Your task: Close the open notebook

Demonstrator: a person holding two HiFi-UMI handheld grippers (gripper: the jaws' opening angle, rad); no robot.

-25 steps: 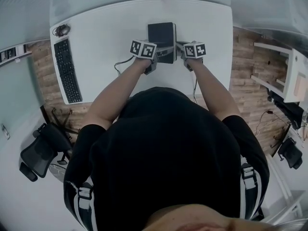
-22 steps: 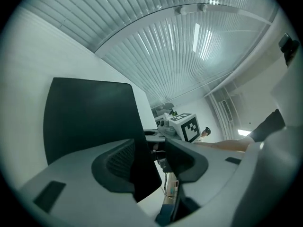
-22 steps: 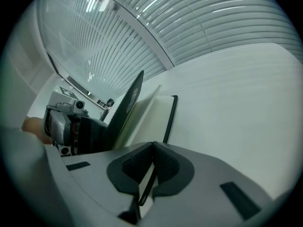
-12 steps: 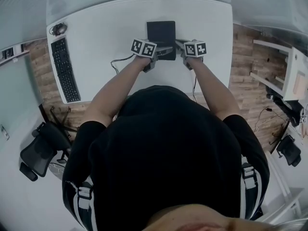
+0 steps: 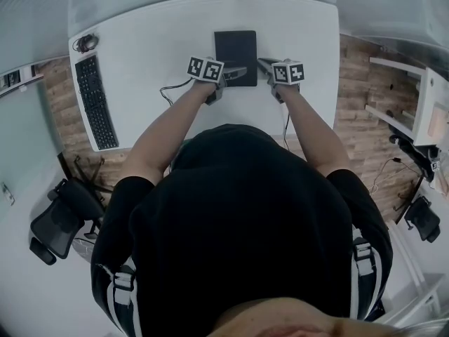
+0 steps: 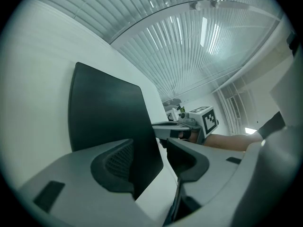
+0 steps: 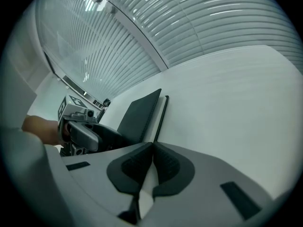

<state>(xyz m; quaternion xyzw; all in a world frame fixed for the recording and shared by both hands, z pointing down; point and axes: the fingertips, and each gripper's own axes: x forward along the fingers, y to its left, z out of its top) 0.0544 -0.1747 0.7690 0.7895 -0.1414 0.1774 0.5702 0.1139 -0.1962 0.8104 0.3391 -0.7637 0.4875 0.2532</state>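
Black rectangular hard-cover notebook (image 5: 235, 48) lay flat, cover down, toward the back of the white desk (image 5: 154, 41); judged closed. Left gripper (image 6: 152, 148): jaws had just been opening, spread wide, notebook's near corner in the gap, not pinched. Right gripper (image 7: 151, 148): jaws pressed together, empty, just beside the notebook. Probably only withdrawal remained.

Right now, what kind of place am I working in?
Most likely an office. A wide white desk carries a black keyboard at its left end, a black office chair stands on the floor beside it, and a ribbed glass partition runs behind the desk.
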